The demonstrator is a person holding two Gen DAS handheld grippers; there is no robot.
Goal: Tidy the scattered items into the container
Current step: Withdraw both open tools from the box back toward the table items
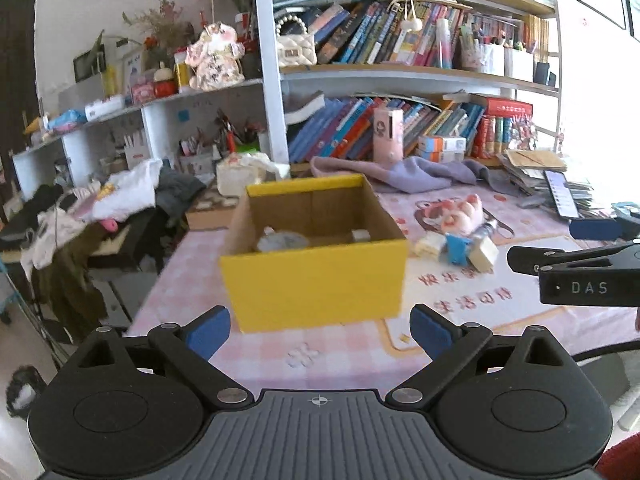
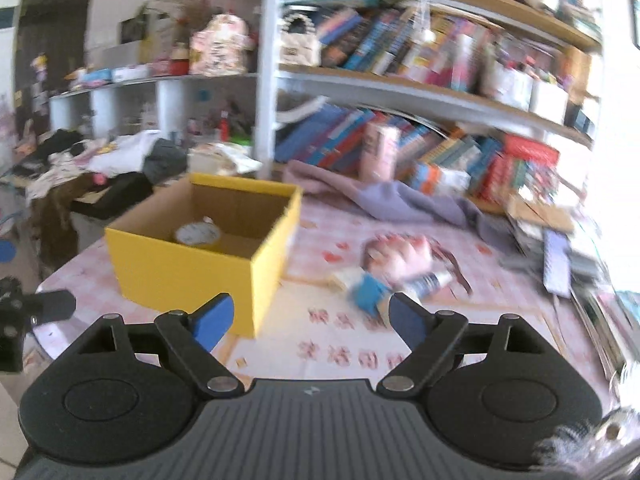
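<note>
Both tongs [image 1: 320, 334] [image 2: 310, 322] (empty, spread) face the yellow box [image 1: 316, 280] [image 2: 188, 270].

From my left wrist camera I can read one word clearly: "DAS", in pale capitals on the side of the black plastic gripper finger [image 1: 588, 280] reaching in from the right edge. The pink checked tablecloth [image 1: 460, 292] carries red printed characters in two rows, but I cannot make them out. Book spines and box labels on the white shelves are too small or blurred to read.
</note>
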